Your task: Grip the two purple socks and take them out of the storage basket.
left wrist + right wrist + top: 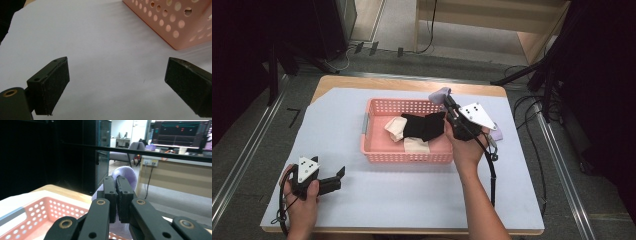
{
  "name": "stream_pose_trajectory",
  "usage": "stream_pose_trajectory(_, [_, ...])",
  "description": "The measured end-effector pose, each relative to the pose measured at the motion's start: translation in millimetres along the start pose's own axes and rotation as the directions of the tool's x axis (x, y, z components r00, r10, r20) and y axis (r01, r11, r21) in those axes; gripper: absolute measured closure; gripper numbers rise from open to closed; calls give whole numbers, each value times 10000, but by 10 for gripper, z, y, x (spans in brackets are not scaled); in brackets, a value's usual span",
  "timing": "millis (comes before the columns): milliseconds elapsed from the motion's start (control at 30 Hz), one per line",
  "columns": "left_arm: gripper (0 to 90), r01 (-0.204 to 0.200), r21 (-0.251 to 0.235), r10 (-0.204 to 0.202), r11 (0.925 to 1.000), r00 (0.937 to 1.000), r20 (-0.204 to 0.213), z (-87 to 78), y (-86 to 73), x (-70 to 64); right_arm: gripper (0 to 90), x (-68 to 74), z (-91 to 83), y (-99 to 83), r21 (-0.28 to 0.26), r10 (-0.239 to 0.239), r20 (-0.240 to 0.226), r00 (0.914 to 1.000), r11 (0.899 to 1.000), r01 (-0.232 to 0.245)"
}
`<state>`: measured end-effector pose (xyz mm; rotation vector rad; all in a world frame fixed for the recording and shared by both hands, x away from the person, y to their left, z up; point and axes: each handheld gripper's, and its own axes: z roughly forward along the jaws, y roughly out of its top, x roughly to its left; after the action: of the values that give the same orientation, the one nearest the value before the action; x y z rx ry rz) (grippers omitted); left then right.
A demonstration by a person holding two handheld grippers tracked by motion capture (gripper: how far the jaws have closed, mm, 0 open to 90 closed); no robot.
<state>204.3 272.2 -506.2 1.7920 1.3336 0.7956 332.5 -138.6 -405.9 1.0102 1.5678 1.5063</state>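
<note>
My right claw [449, 102] is clamped on a soft lavender sock [124, 175], its jaws pressed together with the fabric bulging out past their tips. In the high view I hold that sock lifted above the far right corner of the pink perforated plastic basket [377, 152], with part of the lavender cloth [496, 134] trailing down on the far side of my right hand. It hangs over the rim but is not yet inside.

The basket sits in the middle of the bench [412, 195], which is covered with a pale sheet. In it already lie a black sock [424, 125] draped across the middle and a cream sock [396, 127] beside and partly under it, with another cream piece [417, 146] toward the near wall; I cannot tell whether that is a second sock or the same one folded.

My left claw [339, 172] rests low on the near left of the bench, well apart from the basket, its jaws spread wide and gripping nothing; the left gripper view has bare sheet between the pads [53, 86] and a basket corner [172, 30] beyond.

I judge the sorting nearly finished: I spot no other loose garment on the sheet. What remains is to bring the lavender sock down over the basket and let it go.
</note>
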Motion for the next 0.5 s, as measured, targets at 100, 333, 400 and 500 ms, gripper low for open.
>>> stream_pose_trajectory(100, [66, -8, -1, 8, 10000, 10000, 5, 1, 0, 1, 880, -55, -36, 6, -39, -20, 166, 9999, 10000, 21])
stream_pose_trajectory(333, [66, -1, -25, 0, 10000, 10000, -20, 2, 0, -1, 880, -324, -195, -25, -114, 161, 1024, 9946, 9998, -150])
stream_pose_trajectory(400, [66, 26, -24, -26, 10000, 10000, -12, 2, -1, -3, 880, -360, -213, -37, -106, 156, 1119, 9936, 9998, -145])
stream_pose_trajectory(500, [66, -2, -26, 2, 10000, 10000, -11, 2, -1, -3, 880, -486, -282, -109, 73, 139, 1497, 9886, 9999, -152])
